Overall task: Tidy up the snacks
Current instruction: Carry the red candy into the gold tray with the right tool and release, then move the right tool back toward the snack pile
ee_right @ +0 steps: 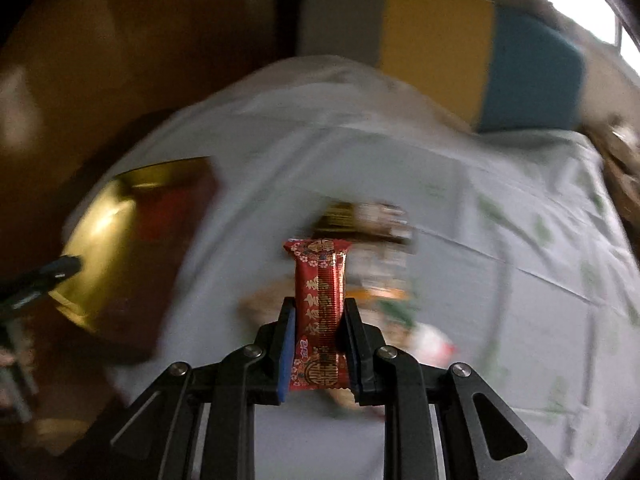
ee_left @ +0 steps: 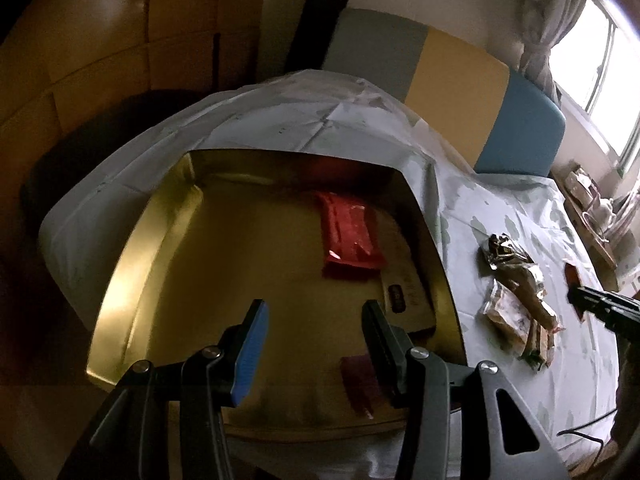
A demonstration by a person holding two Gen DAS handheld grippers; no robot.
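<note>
While one red snack packet [ee_right: 320,312] sits pinched in the right hand-held gripper [ee_right: 320,320], one gold tin [ee_left: 120,280]

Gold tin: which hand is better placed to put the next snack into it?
The right. The right gripper already has its jaws shut on a red snack packet. The left gripper hangs empty and open above the gold tin.

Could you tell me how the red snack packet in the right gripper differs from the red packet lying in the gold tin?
The red snack packet in the right gripper is clamped upright off the table; the red packet lies flat inside the gold tin. The held packet is narrow, with a gold pattern; the packet in the tin looks wider and plainer, though dim light hides detail. Both are red wrappers.
</note>
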